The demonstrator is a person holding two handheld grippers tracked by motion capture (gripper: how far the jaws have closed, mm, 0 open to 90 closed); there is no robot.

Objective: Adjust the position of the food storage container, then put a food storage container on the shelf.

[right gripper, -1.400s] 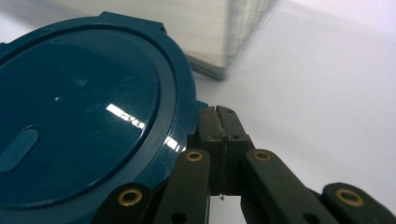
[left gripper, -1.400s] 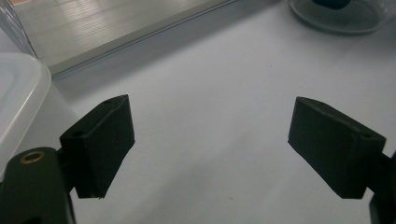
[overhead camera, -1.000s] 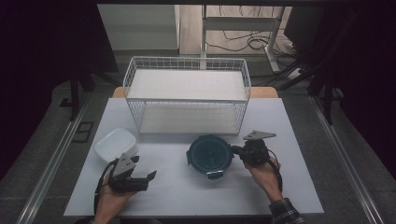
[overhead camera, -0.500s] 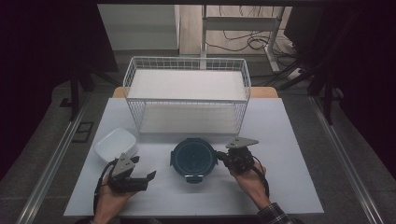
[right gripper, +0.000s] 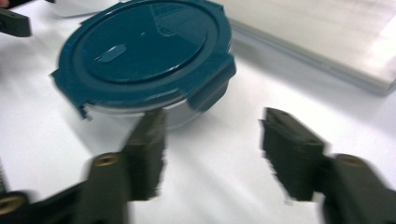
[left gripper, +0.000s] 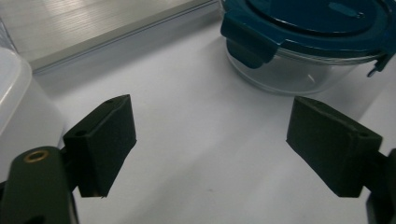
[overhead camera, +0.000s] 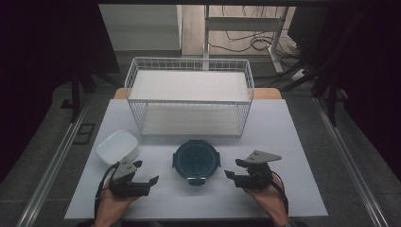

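Observation:
A round glass container with a dark teal clip lid (overhead camera: 196, 160) stands on the white table, between the two grippers. My left gripper (overhead camera: 145, 172) rests to its left, open and empty; in the left gripper view its pads (left gripper: 105, 140) stand wide apart, with the container (left gripper: 303, 46) ahead to the right. My right gripper (overhead camera: 232, 168) is just right of the container and apart from it. Its jaws have just been opening and nothing lies between them. In the blurred right gripper view the container (right gripper: 144, 51) sits beyond the fingers (right gripper: 147, 149).
A white wire basket (overhead camera: 189, 101) stands at the back of the table, behind the container. A white rectangular tub (overhead camera: 117, 145) sits near the left gripper, seen at the left edge (left gripper: 18, 107). Bare table lies in front and to the right.
The right gripper, shut at the container's rim, slid it leftward, then let go, opened and drew back to the right. The left gripper stayed put.

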